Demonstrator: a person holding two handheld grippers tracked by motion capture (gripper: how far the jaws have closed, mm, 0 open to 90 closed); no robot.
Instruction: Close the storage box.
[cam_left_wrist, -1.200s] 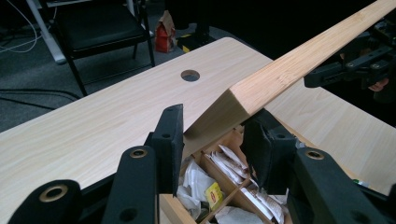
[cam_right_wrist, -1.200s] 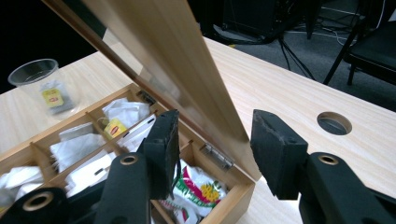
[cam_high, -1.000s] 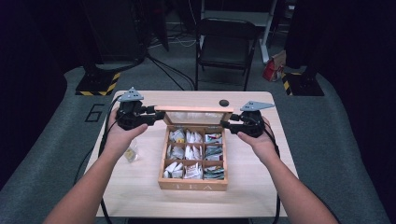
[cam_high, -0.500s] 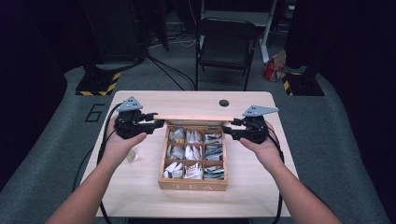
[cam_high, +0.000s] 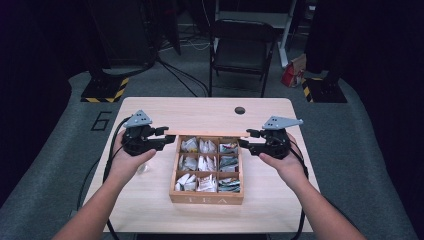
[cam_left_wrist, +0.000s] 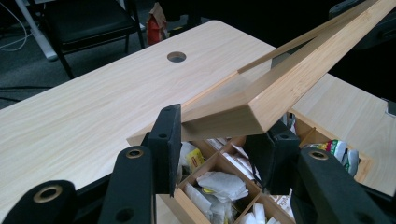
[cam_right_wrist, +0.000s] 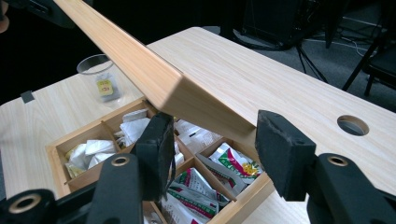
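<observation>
Both tongs stand at the ends of a wooden lid (cam_high: 207, 134) that is raised over a tea box (cam_high: 206, 192) on the pale table (cam_high: 200, 112). On the left, the left gripper (cam_high: 167, 137) is held in the person's left hand (cam_high: 127, 160), and its jaws straddle the lid's left corner; in the left gripper view the lid (cam_left_wrist: 261, 100) sits between the two black pads, the near pad (cam_left_wrist: 168, 140) against its edge, though I cannot tell whether the far pad presses it. Just beside that hand, a small clear cup (cam_high: 141, 169) stands on the table. In the middle, the box lies open, its nine compartments filled with tea bags (cam_high: 205, 165), white paper ones to the left and green-printed packets (cam_high: 229, 165) in the right column. The lid runs along the box's far edge, tilted above it. On the right, the right gripper (cam_high: 246, 142) is held in the right hand (cam_high: 282, 162); in its own view the jaws are spread wide on either side of the lid's corner (cam_right_wrist: 196, 105), and the right pad (cam_right_wrist: 282, 156) stands clear of the wood. Farther back on the table is a round cable hole (cam_high: 240, 110), and a black chair (cam_high: 243, 50) stands on the floor beyond.
</observation>
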